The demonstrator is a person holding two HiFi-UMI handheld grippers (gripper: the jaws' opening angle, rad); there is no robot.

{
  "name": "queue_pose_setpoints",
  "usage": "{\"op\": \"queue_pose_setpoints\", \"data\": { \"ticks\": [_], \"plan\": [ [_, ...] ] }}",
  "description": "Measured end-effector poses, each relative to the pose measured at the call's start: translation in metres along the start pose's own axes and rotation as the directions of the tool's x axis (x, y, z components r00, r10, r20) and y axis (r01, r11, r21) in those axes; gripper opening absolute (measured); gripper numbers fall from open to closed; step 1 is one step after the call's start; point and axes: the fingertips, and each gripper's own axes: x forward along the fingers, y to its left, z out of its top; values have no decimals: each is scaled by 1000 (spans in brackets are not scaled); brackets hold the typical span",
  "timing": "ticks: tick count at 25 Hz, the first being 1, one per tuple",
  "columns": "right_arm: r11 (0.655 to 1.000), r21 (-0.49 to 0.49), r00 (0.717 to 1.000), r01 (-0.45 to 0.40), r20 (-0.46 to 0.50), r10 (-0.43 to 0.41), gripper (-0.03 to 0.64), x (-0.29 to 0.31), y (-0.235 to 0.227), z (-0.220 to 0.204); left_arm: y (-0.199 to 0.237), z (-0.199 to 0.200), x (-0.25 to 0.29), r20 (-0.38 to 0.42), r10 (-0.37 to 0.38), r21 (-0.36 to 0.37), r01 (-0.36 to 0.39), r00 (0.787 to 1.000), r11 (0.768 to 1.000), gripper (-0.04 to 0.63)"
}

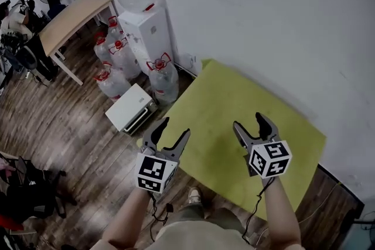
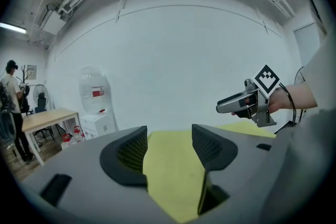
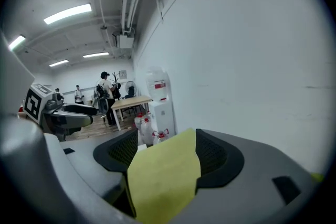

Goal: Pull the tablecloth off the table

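Left gripper and right gripper hold parted jaws above the tablecloth.

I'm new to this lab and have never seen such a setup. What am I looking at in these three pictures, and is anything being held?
There is no robot: a person holds a two-jaw gripper in each hand. The head view comes from a camera on the person's head, looking down at the left gripper, the right gripper and a yellow-green tablecloth that hides the table under it. The other two pictures come from a camera riding on each gripper, looking along its jaws. In both, the jaws stand apart and the cloth lies beyond them, so nothing is held. Water bottles and a water dispenser stand on the floor at the left.
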Motion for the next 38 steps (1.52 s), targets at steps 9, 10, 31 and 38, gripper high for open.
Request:
{"op": "queue_pose_setpoints", "data": {
  "ticks": [9,10,31,38],
  "plan": [
    [999,-43,989,12,-145,-18,370,67,-45,-52,3,-65,62,-112,-12,-139,-4,994,990,293],
    [999,-48,987,16,-160,-24,372,73,-51,-59,3,-72,68,-127,-10,-143,-9,992,990,296],
    [998,-16,914,58,-402,-59,437,151,-145,-207,-10,-236,155,-481,-36,-253,-100,876,962,365],
    [995,-49,862,83,-497,-96,437,155,-161,-242,-19,-274,160,-583,-28,-224,-127,812,966,365]
  ]
}}
